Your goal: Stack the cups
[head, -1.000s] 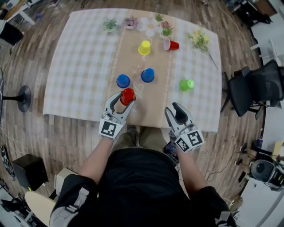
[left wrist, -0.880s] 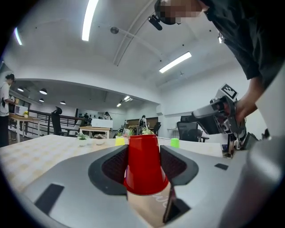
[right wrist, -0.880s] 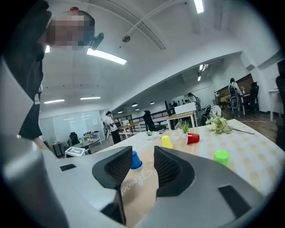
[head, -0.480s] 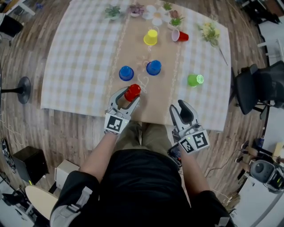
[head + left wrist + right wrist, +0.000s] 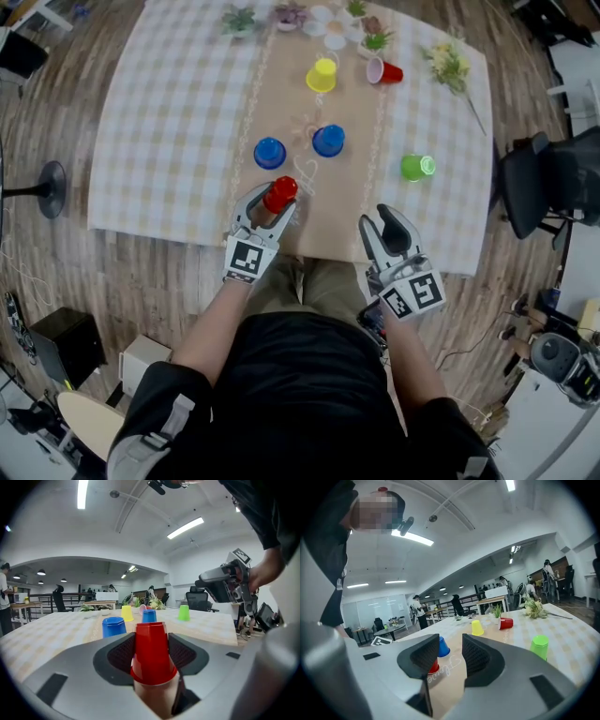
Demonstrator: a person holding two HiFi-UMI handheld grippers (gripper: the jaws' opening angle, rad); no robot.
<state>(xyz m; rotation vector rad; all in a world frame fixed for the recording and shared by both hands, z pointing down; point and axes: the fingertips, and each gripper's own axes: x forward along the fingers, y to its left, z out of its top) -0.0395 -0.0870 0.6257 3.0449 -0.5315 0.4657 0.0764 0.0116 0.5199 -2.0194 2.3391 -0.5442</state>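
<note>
My left gripper [image 5: 267,199] is shut on an upside-down red cup [image 5: 279,194] over the table's near edge. In the left gripper view the red cup [image 5: 151,653] fills the gap between the pads. Two blue cups [image 5: 270,152] [image 5: 328,140] stand upside down just beyond it. A yellow cup [image 5: 322,75] stands farther back. A second red cup [image 5: 385,71] and a green cup [image 5: 414,167] look tipped on their sides. My right gripper [image 5: 386,225] hovers open at the near edge with nothing between its jaws [image 5: 451,656].
A checked cloth with a tan runner covers the table [image 5: 169,112]. Small potted plants [image 5: 240,19] and flowers [image 5: 448,66] line the far edge. A black office chair [image 5: 548,183] stands to the right, and a round stand base [image 5: 42,183] to the left.
The head view has shifted a little, so the table sits higher in the picture. The left gripper keeps its hold on the red cup. Both grippers have hardly moved.
</note>
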